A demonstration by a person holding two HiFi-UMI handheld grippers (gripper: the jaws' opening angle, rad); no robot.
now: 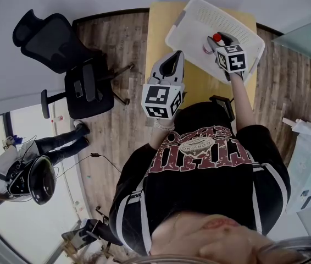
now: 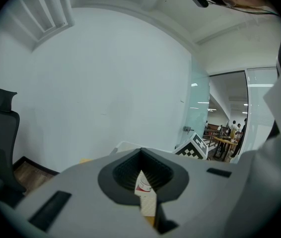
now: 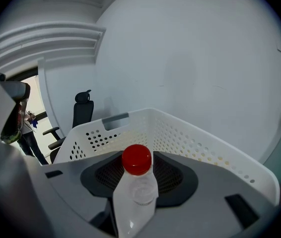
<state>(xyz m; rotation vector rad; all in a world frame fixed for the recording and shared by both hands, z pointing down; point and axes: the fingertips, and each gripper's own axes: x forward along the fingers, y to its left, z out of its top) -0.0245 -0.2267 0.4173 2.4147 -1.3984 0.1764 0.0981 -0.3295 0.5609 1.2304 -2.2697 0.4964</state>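
A pale wooden desk (image 1: 198, 86) stands against the wall, with a black office chair (image 1: 73, 59) on the plank floor well to its left. A white perforated basket (image 1: 199, 7) sits on the desk's far end, tilted across the corner. The left tool (image 1: 171, 65) hangs in the air above the desk's near left edge, well apart from the basket; its jaws are drawn together to a thin slit, in which only a sliver of white and yellow shows. The right tool (image 1: 217, 42) is raised over the basket's inside, clenched on a clear plastic bottle (image 3: 136, 197), which stands upright between the jaws with its red cap (image 3: 136, 158) above them
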